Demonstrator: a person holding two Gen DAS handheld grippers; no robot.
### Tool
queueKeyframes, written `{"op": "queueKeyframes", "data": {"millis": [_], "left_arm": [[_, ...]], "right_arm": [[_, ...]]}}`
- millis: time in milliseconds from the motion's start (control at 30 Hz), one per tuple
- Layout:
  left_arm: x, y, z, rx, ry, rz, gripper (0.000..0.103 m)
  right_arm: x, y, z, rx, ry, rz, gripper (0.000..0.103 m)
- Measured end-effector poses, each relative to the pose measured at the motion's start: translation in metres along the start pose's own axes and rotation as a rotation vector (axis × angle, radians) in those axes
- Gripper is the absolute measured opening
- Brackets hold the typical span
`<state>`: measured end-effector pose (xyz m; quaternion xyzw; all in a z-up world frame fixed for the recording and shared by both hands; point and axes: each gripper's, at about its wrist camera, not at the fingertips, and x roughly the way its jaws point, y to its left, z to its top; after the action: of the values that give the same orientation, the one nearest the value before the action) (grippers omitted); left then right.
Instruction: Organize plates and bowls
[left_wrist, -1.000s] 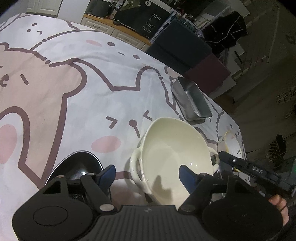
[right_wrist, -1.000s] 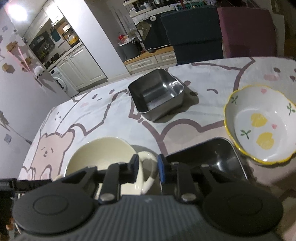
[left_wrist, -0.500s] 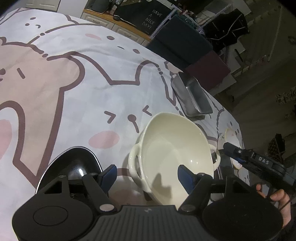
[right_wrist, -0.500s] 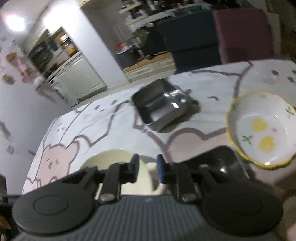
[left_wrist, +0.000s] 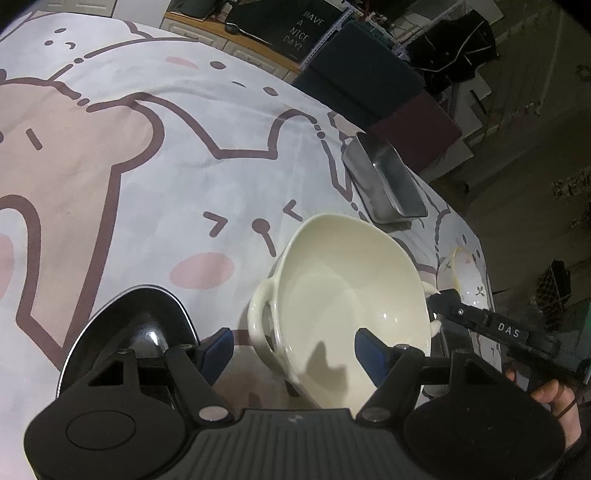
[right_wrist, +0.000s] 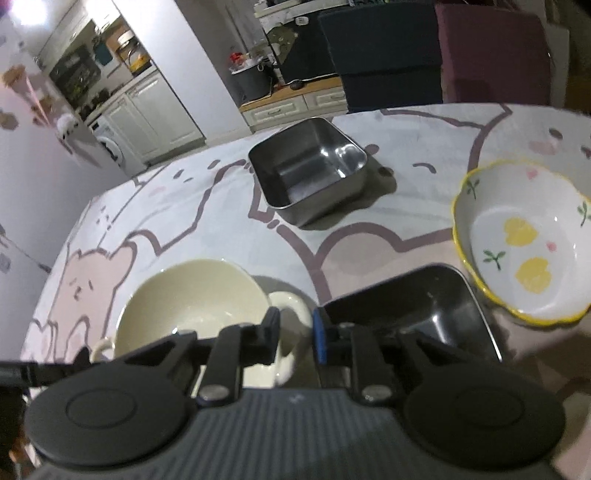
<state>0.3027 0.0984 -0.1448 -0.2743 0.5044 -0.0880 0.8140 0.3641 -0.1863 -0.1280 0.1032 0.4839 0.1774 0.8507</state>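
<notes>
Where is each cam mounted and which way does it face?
Left wrist: on the left claw, angled down at the cream bowl; shows the right claw's finger and a hand.
Right wrist: on the right claw, angled down across the table; claw closing around the bowl's handle.
Shared: cream bowl, steel tray, floral bowl.

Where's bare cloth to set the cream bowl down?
Free: the wide stretch of tablecloth left of the cream bowl, beyond the black plate; also a strip between bowl and steel container. Crowded: the near right, with black square dish and flowered bowl close together.
</notes>
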Motion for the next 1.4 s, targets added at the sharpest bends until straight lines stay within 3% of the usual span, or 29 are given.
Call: {"op": "queueKeyframes", "data": {"millis": [200,333,600,667,733,933,1000,1033,1167,1400], "left_arm": [[0.002,0.000,0.001,0.008,0.002,0.029,0.069],[-0.002,0.007,0.005,-0.006,-0.018,0.040,0.069],[-0.003,0.015,0.012,-0.005,-0.018,0.081,0.046],[-0.004,0.020,0.014,-0.011,-0.020,0.092,0.030],[-0.004,0.026,0.016,-0.017,-0.017,0.107,0.020],[-0.004,0.030,0.019,0.003,0.001,0.080,0.019],[-0.003,0.030,0.019,0.006,0.005,0.076,0.019],[-0.003,0.031,0.019,0.009,0.007,0.074,0.019],[-0.001,0.029,0.020,0.029,0.010,0.076,0.019],[0.010,0.028,0.020,0.049,0.029,0.078,0.020]], "right_arm": [[-0.009,0.009,-0.003,-0.040,0.011,0.014,0.022],[-0.003,0.021,-0.011,-0.076,0.066,0.013,0.022],[0.003,0.012,-0.011,0.016,0.079,0.063,0.020],[0.006,0.008,-0.010,0.057,0.074,0.082,0.020],[0.008,0.001,-0.009,0.110,0.067,0.113,0.020],[0.009,-0.010,-0.010,0.130,0.093,0.177,0.022],[0.009,-0.008,-0.011,0.101,0.105,0.200,0.032],[0.010,-0.006,-0.011,0.088,0.110,0.200,0.032],[0.021,0.002,-0.012,0.056,0.137,0.160,0.026],[0.028,0.011,-0.010,0.025,0.146,0.116,0.027]]}}
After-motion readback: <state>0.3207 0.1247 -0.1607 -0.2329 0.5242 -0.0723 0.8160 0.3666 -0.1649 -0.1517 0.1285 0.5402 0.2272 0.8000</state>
